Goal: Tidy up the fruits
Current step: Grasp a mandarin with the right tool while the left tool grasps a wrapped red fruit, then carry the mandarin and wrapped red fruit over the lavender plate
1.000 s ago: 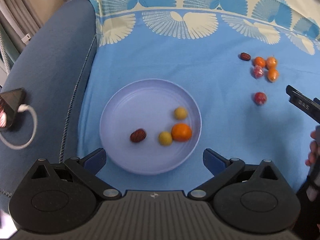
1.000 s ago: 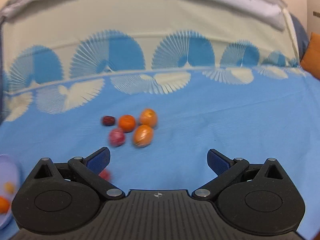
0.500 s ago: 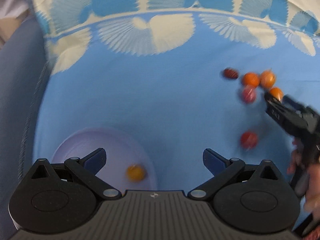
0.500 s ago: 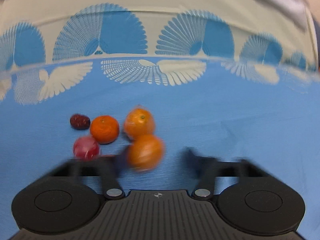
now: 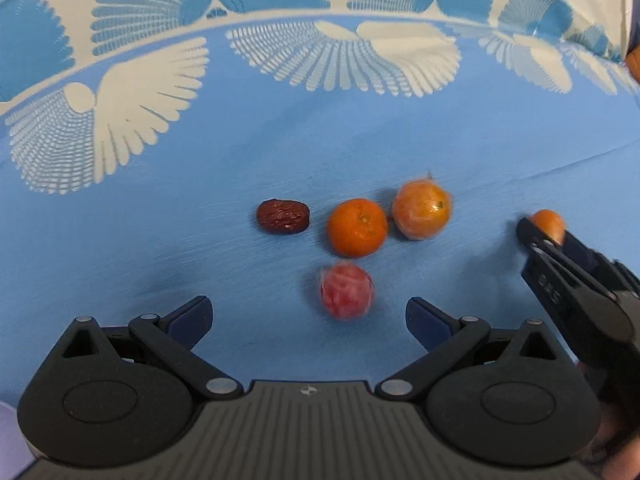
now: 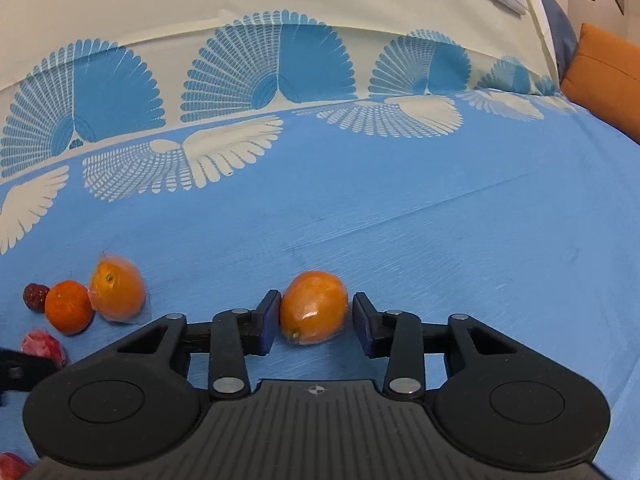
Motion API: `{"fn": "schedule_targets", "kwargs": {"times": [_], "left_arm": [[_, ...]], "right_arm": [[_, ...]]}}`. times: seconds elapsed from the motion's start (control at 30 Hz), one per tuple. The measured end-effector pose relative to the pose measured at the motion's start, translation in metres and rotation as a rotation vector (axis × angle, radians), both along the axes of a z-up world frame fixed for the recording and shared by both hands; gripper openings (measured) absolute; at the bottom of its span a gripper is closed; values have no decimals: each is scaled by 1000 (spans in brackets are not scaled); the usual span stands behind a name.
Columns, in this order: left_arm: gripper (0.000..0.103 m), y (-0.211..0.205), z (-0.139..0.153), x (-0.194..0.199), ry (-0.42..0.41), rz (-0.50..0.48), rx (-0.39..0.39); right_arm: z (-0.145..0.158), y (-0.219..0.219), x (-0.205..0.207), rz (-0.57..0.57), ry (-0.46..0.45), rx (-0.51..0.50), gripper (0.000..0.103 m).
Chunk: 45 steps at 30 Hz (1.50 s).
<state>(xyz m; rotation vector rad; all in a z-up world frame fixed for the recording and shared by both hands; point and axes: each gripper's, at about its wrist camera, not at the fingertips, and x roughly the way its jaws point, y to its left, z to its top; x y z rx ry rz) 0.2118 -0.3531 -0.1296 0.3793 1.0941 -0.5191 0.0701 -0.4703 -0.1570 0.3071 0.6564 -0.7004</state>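
My right gripper [image 6: 314, 316] is shut on a wrapped orange fruit [image 6: 313, 308] that rests on the blue cloth, apart from the other fruits. In the left wrist view the same gripper [image 5: 536, 236] enters from the right with that fruit [image 5: 548, 222] at its tips. My left gripper [image 5: 308, 312] is open just short of a red wrapped fruit [image 5: 346, 290]. Beyond it lie a dark date [image 5: 283, 217], a mandarin [image 5: 357, 227] and another wrapped orange fruit [image 5: 422, 210].
A sliver of the lilac plate [image 5: 8, 432] shows at the bottom left. The fan-patterned cloth [image 6: 360, 200] spreads flat all round. An orange cushion [image 6: 604, 76] sits at the far right. Another red fruit [image 6: 12, 466] peeks in at the lower left corner.
My left gripper has swung from above the plate rightwards and down to the loose fruits. My right gripper has closed on the orange fruit, which now lies to the right of the group.
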Motion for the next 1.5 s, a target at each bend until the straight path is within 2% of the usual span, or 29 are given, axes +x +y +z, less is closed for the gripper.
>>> {"fn": "schedule_targets", "kwargs": {"times": [0.1, 0.13, 0.17, 0.2, 0.23, 0.27, 0.37, 0.5, 0.6, 0.7, 0.83, 0.93, 1.13, 1.3, 1.4, 1.5], "left_arm": [[98, 0, -7, 6, 23, 42, -13], [85, 2, -7, 9, 45, 54, -37], [66, 3, -6, 10, 65, 57, -55], [60, 3, -5, 11, 74, 50, -61], [35, 4, -2, 10, 69, 31, -72], [32, 6, 1, 9, 73, 5, -90], [32, 11, 14, 2, 46, -6, -113], [32, 33, 41, -16, -59, -1, -120], [32, 68, 64, -32, -68, 43, -140], [32, 108, 88, -58, -89, 82, -136], [32, 162, 116, -99, -125, 139, -102], [32, 202, 127, -127, -112, 206, -80], [32, 274, 146, -182, -138, 281, -75], [32, 317, 153, -227, -166, 301, -91], [32, 331, 147, -246, -158, 310, -102], [32, 344, 142, -258, -134, 321, -124]], "right_arm": [[-2, 0, 6, 15, 0, -5, 54], [-2, 1, 6, 23, -1, -9, 59], [-3, 4, 7, 31, 1, -19, 61], [-4, 6, 7, 34, 7, -34, 60], [-4, 7, 7, 36, 8, -44, 44], [-2, 8, 6, 22, 5, -65, 34], [5, 4, 0, -4, -54, -48, 34], [16, 12, -12, -26, -111, -176, 34], [19, 13, -21, -42, -101, -225, 34], [33, 15, -34, -65, -84, -205, 34], [80, 36, -71, -64, -171, -164, 34], [114, 74, -114, 18, -230, -130, 34], [156, 170, -182, 303, -245, -34, 34], [170, 236, -205, 521, -225, 77, 34], [172, 268, -208, 623, -183, 78, 34], [178, 291, -212, 676, -170, 33, 34]]}}
